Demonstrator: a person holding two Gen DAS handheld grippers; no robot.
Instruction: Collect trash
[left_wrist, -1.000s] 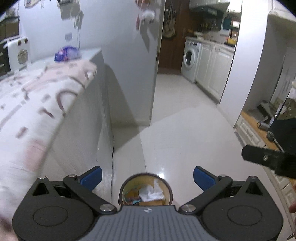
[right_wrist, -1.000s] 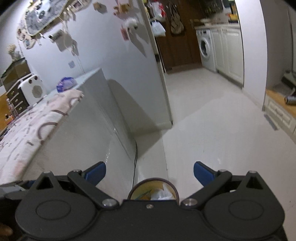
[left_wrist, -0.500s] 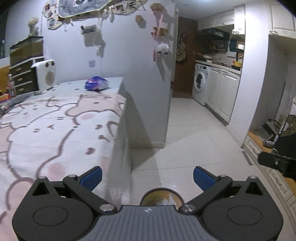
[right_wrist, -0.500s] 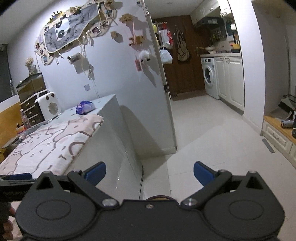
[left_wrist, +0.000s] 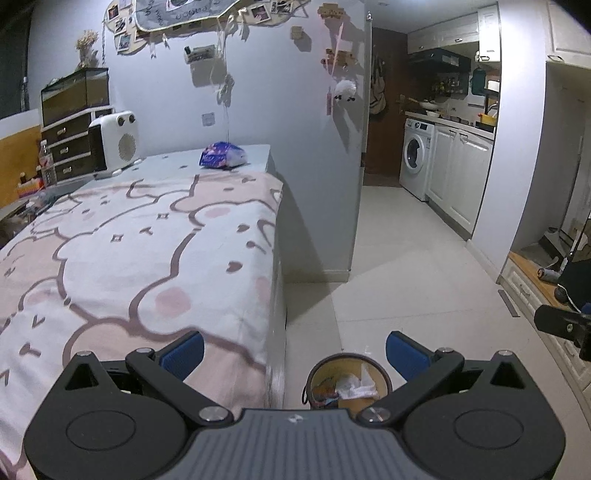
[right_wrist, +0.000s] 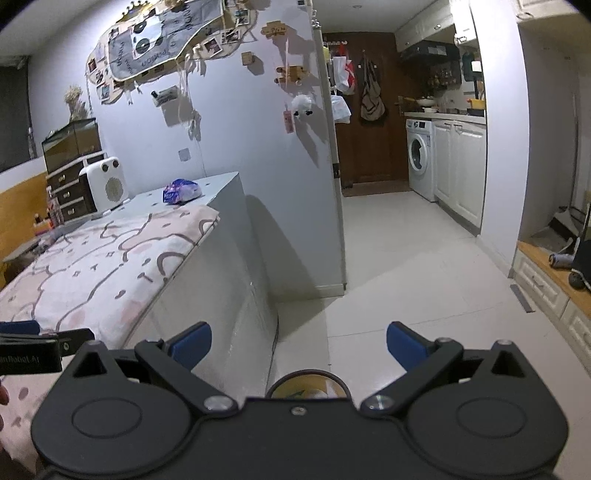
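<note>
Both cameras have tilted up since a second ago, so more of the room shows and the trash bin (left_wrist: 346, 380) sits lower in frame. Left claw (left_wrist: 294, 350) is spread wide and empty; right claw (right_wrist: 298, 344) likewise gapes with nothing in it. Left view looks straight into the bin on the floor beside the worktop (left_wrist: 275, 258): brown rim, crumpled white tissue (left_wrist: 356, 380) and colourful scraps inside. Right view catches only the bin's rim (right_wrist: 306, 376). A purple-white wrapper (left_wrist: 222, 155) lies at the worktop's far end, past the pink blanket (left_wrist: 147, 258).
</note>
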